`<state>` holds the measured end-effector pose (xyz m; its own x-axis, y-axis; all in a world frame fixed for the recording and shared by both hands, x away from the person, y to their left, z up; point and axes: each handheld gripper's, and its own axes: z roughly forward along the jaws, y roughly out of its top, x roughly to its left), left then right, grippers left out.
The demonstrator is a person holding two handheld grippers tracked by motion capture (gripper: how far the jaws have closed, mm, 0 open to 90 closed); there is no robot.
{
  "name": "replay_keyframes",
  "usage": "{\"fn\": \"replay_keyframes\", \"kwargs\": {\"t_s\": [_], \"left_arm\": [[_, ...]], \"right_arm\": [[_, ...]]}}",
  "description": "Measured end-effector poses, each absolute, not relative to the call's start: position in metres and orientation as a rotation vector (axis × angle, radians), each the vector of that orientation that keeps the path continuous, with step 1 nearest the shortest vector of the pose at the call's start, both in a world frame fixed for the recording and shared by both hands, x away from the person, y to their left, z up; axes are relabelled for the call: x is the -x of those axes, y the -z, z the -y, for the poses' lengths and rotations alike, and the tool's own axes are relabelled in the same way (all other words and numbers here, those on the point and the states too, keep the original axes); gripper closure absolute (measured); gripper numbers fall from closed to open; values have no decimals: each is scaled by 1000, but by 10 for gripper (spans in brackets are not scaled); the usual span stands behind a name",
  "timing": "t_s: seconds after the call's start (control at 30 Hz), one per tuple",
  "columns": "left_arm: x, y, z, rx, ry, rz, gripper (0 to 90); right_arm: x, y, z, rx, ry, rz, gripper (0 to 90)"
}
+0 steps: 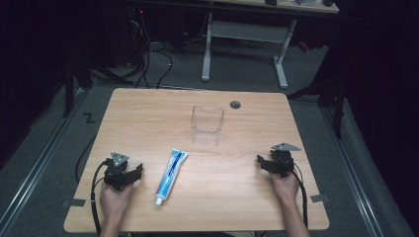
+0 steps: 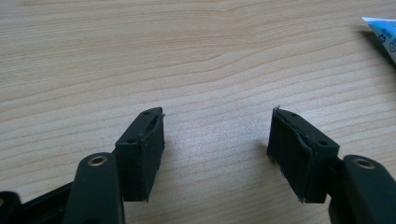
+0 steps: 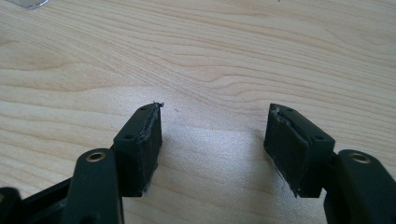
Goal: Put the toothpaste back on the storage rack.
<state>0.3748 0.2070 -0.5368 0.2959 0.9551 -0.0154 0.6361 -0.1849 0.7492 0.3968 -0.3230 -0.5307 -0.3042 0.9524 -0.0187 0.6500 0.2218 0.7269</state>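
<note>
Two tools, left tool (image 1: 132, 174) and right tool (image 1: 265, 163), wide apart, gripping nothing, near table (image 1: 148, 113) front corners; toothpaste tube (image 1: 171, 176) between, clear container (image 1: 207, 125) toward centre.

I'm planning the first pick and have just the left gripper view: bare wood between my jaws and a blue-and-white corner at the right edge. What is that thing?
Observer: A toothpaste tube, lying flat beside the left tool, cap toward the person.
Operator: Is there anywhere to put it?
Observer: A clear empty container stands upright beyond the tube.
Operator: And the right tool?
Observer: The right tool is open over bare table, holding nothing.
</note>
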Motion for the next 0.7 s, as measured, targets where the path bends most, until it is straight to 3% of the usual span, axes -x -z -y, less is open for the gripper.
{"fn": "replay_keyframes", "kwargs": {"t_s": [0.7], "left_arm": [[-373, 537, -206, -1909, -619, -1421, 365]], "right_arm": [[-397, 531, 323, -1469, -864, -2043, 348]]}}
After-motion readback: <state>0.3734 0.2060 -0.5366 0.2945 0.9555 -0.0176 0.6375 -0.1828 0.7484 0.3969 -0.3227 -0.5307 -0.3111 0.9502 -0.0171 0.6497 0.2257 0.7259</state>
